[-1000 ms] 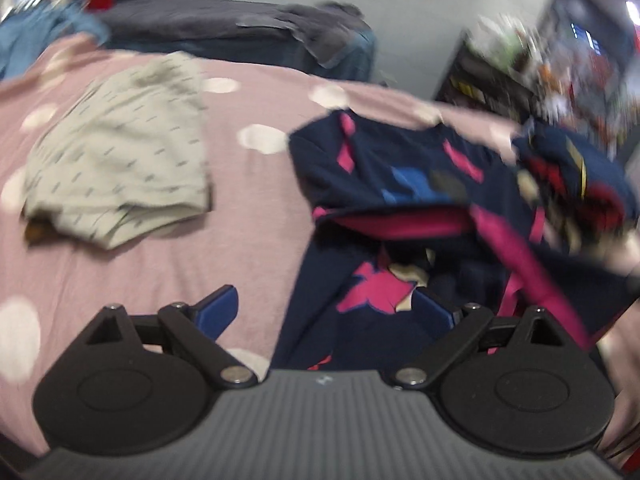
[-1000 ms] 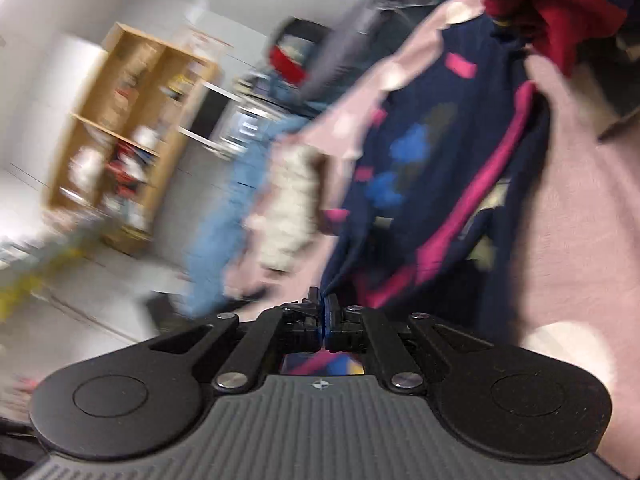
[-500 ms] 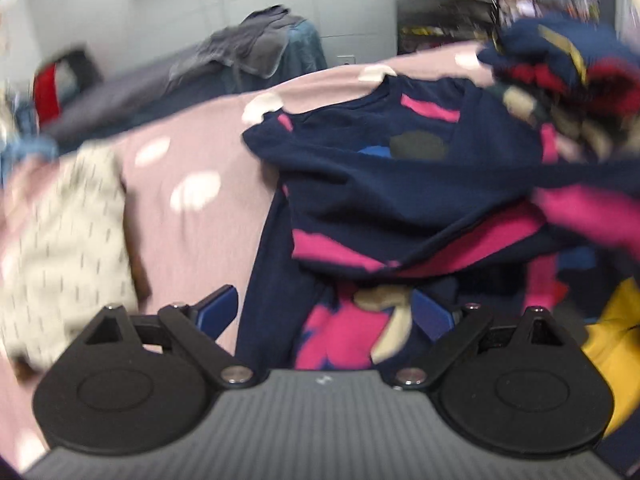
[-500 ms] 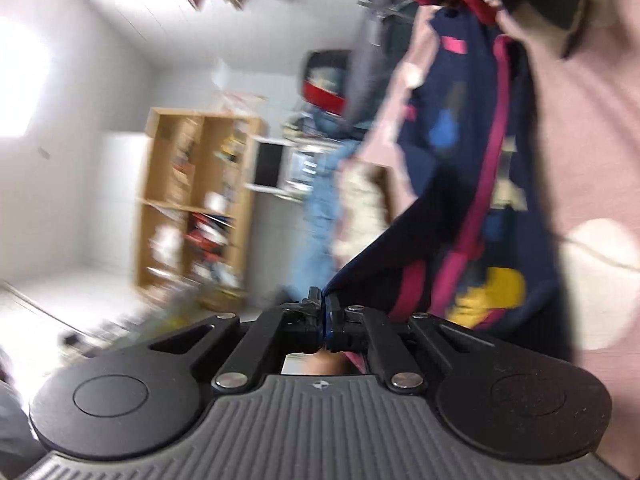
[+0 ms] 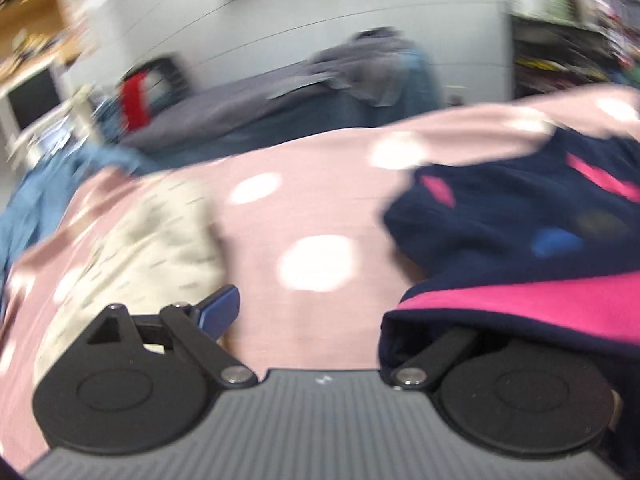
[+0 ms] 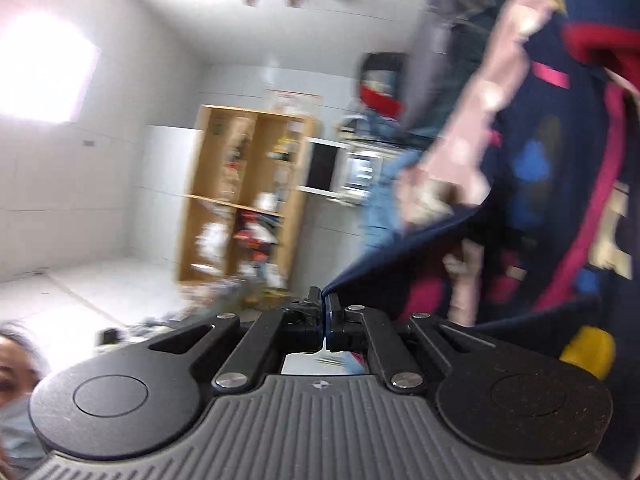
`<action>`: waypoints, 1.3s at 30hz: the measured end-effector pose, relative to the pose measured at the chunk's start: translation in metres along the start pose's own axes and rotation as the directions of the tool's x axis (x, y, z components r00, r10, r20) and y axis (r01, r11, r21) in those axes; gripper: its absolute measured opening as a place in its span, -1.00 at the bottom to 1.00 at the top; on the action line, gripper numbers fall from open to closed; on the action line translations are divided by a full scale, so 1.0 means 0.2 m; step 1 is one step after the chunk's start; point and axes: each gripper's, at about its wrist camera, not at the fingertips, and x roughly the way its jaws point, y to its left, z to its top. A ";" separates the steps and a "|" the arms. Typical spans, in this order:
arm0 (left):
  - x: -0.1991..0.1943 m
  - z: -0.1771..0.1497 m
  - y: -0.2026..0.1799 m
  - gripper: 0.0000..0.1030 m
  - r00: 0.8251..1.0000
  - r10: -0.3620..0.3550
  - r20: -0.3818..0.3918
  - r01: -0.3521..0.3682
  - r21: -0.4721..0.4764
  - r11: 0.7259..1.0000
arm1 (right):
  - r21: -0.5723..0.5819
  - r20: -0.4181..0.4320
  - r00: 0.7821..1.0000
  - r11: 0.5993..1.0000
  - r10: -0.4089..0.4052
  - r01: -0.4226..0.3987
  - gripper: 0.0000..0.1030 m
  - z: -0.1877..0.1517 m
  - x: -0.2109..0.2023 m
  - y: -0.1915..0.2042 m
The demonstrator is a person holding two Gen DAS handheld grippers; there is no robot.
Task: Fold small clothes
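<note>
A navy garment with pink, blue and yellow patches (image 5: 520,240) lies on the right of the pink spotted bedcover (image 5: 312,200). My left gripper (image 5: 316,312) is open above the cover; the garment's pink-edged hem drapes over its right finger, which is hidden. My right gripper (image 6: 324,304) is shut on a navy edge of the same garment (image 6: 560,184) and holds it stretched up off the bed. A folded cream patterned garment (image 5: 144,248) lies on the left of the cover.
A grey and blue pile of clothes (image 5: 320,92) lies beyond the bed. A wooden shelf unit (image 6: 240,196) stands by the white wall. A masked face (image 6: 16,392) shows at the right wrist view's lower left. Both views are motion-blurred.
My left gripper has swung left, so the navy garment now sits at the right and covers its right finger. My right gripper has lifted and turned further with the garment edge held.
</note>
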 end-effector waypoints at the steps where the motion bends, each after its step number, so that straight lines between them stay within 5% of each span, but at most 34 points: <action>1: 0.02 0.00 0.06 0.84 1.000 0.000 -0.024 -0.001 -0.027 1.000 | 0.008 -0.011 0.998 0.998 -0.060 0.060 -0.93 -0.02 0.02 -0.06; 7: 0.14 -0.10 0.28 0.90 0.994 0.025 -0.108 -0.032 -0.068 0.997 | -0.027 -0.055 0.954 0.955 -0.295 0.294 -0.93 -0.07 0.20 -0.37; 10: 0.14 -0.12 0.29 0.93 0.995 0.020 -0.102 -0.026 -0.060 0.998 | -0.135 -0.027 0.908 0.902 -0.418 0.411 -0.57 -0.09 0.22 -0.37; 13: 0.14 -0.10 0.24 0.94 0.993 0.027 -0.112 -0.027 -0.005 1.000 | -0.151 0.008 0.926 0.915 -0.377 0.374 0.16 -0.08 0.14 -0.33; 14: 0.14 -0.09 0.22 0.94 0.993 0.029 -0.111 -0.029 0.007 1.000 | -0.163 0.020 0.926 0.913 -0.377 0.375 0.80 -0.07 0.11 -0.31; 15: 0.14 -0.09 0.22 0.94 0.994 0.028 -0.107 -0.027 0.012 1.000 | -0.190 0.033 0.920 0.902 -0.389 0.388 1.00 -0.07 0.07 -0.28; 18: 0.10 -0.09 0.22 0.94 0.995 0.017 -0.103 -0.016 0.008 1.000 | -0.310 0.059 0.880 0.830 -0.471 0.464 0.89 -0.08 -0.03 -0.22; 22: 0.02 -0.10 0.30 0.94 0.993 -0.013 -0.121 0.010 -0.024 1.000 | -0.538 0.009 0.883 0.742 -0.470 0.401 0.83 -0.18 -0.08 -0.11; 26: -0.12 -0.17 0.41 0.97 0.994 -0.030 -0.102 0.021 -0.088 0.996 | -0.822 0.010 0.773 0.435 -0.635 0.368 0.76 -0.32 0.01 -0.03; 28: -0.20 -0.20 0.43 0.97 0.993 -0.050 -0.103 0.040 -0.103 0.994 | -0.866 -0.055 0.751 0.406 -0.658 0.292 0.27 -0.34 0.02 -0.07; 29: -0.24 -0.21 0.44 0.97 0.993 -0.065 -0.099 0.054 -0.114 0.992 | -0.873 -0.094 0.735 0.410 -0.671 0.263 -0.19 -0.35 0.05 -0.10; 31: -0.30 -0.23 0.44 0.98 0.991 -0.097 -0.094 0.083 -0.141 0.986 | -0.886 -0.081 0.678 0.364 -0.731 0.286 -0.62 -0.36 0.11 -0.14; 32: -0.33 -0.23 0.44 0.98 0.989 -0.113 -0.090 0.099 -0.147 0.984 | -0.874 -0.061 0.670 0.363 -0.740 0.322 -0.87 -0.34 0.13 -0.14; 33: -0.37 -0.24 0.43 0.99 0.989 -0.124 -0.082 0.110 -0.150 0.983 | -0.835 -0.084 0.701 0.433 -0.709 0.338 -0.88 -0.31 0.13 -0.13; 35: -0.42 -0.23 0.42 0.99 0.987 -0.143 -0.070 0.132 -0.147 0.980 | -0.692 -0.175 0.840 0.671 -0.513 0.266 -0.90 -0.22 0.08 -0.06; 36: -0.45 -0.21 0.41 0.99 0.986 -0.152 -0.062 0.141 -0.151 0.978 | -0.598 -0.194 0.892 0.770 -0.409 0.223 -0.96 -0.18 0.05 -0.03; 37: -0.47 -0.20 0.41 0.99 0.985 -0.163 -0.051 0.154 -0.157 0.976 | -0.482 -0.199 0.927 0.856 -0.317 0.189 -0.96 -0.14 0.01 -0.02; 39: -0.50 -0.18 0.40 0.99 0.981 -0.193 -0.039 0.183 -0.174 0.968 | -0.314 -0.187 0.953 0.934 -0.237 0.171 -0.96 -0.08 -0.05 -0.01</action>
